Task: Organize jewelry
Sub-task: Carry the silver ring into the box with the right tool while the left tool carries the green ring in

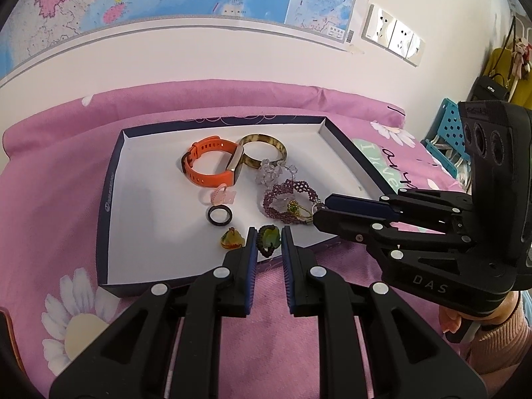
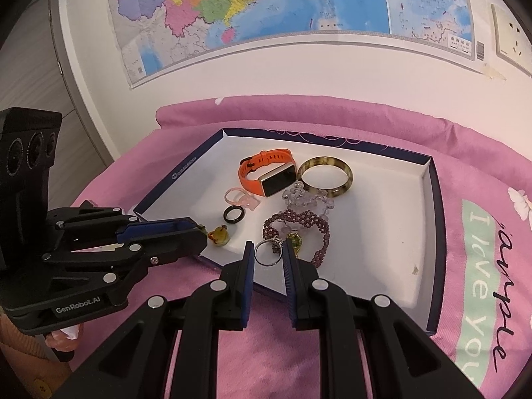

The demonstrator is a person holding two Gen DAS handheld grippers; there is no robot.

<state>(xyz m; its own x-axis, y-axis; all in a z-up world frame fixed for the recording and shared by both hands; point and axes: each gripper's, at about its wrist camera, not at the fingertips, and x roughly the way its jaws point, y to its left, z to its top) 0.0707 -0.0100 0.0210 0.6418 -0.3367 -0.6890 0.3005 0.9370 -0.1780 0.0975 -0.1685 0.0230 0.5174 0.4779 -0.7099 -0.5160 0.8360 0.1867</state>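
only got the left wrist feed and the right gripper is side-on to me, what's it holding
observer: a silver ring. It spans the gap of the right gripper, and both pads are against it.
operator: is the watch screen on
observer: no, the face of the orange watch is dark and blank from here.
operator: how's my left grip from the side
observer: only a sliver of the green pendant shows past the tips of the left gripper.
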